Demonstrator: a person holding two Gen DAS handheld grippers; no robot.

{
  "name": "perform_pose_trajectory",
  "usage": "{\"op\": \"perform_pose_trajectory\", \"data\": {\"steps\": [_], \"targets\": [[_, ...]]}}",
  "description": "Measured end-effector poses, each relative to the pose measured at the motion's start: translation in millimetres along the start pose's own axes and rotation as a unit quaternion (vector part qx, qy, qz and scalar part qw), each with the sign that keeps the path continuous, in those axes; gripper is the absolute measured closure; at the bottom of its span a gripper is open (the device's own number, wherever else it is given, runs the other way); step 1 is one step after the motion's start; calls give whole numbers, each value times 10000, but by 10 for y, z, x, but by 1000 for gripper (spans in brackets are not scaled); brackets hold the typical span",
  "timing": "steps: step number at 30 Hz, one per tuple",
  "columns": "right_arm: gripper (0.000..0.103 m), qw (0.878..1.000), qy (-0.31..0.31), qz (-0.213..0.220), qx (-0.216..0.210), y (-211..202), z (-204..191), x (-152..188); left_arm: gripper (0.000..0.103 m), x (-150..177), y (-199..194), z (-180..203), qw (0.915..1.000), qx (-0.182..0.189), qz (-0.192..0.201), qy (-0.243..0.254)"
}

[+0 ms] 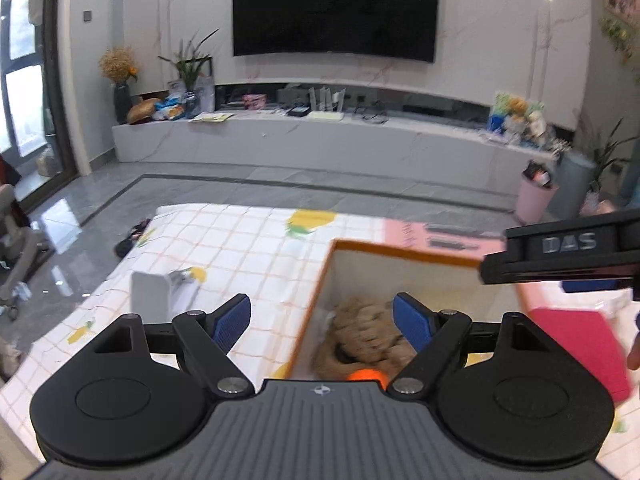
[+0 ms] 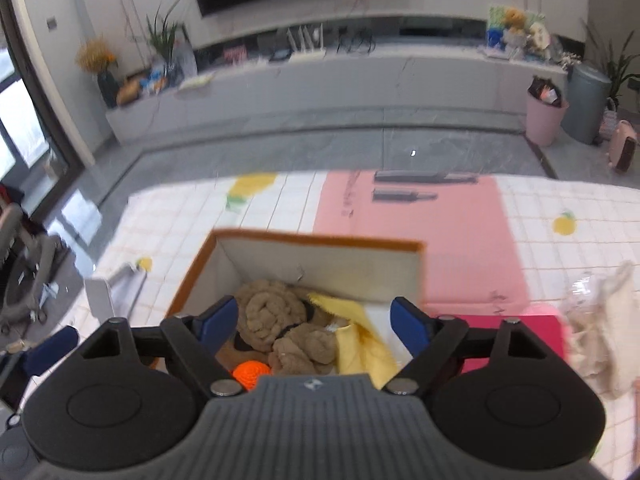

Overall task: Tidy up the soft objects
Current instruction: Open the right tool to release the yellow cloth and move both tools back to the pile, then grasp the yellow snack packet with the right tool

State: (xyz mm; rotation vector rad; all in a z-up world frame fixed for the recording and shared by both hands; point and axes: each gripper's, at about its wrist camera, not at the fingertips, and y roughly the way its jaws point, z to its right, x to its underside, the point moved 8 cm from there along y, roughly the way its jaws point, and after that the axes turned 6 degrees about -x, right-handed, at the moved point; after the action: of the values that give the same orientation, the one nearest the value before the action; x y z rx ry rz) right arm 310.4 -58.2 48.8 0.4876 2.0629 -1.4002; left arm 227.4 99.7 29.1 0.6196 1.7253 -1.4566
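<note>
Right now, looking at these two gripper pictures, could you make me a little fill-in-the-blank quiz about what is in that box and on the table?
1. The brown plush toy lies inside the ____-rimmed box.
2. Beside the plush in the box sits a small ____ ball.
3. The cloth next to the plush is ____.
4. Both the left gripper and the right gripper are ____.

Missing words: orange; orange; yellow; open

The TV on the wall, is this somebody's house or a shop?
Most likely a living room in a home. A big TV hangs above a long low cabinet with plants and clutter, and a box of soft toys sits on a lemon-print table.
</note>
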Motion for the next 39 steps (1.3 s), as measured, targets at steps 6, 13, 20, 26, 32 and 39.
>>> {"op": "perform_pose_trajectory", "data": {"steps": [6,13,20,26,32,39], "targets": [[11,9969,302,524,512,-735,597,-9,8,-121,-412,294,9973,493,462,276],[7,9877,682,777,1169,-1299,1456,264,8,-3,-751,883,9930,949,483,510],[5,9733,1229,872,1730,-1622,2330,679,8,469,-743,1548,9844,1389,-40,1077],[3,9634,1269,781,2226,-1548,2938,1000,8,781,-731,1848,9866,1343,-215,896],[3,9449,1775,841,2619,-1359,3537,1422,8,1136,-684,2281,9756,1671,-655,1266],[3,9598,1422,267,2407,-1012,3799,1615,8,1369,-589,2827,9725,1751,-634,1397]]}}
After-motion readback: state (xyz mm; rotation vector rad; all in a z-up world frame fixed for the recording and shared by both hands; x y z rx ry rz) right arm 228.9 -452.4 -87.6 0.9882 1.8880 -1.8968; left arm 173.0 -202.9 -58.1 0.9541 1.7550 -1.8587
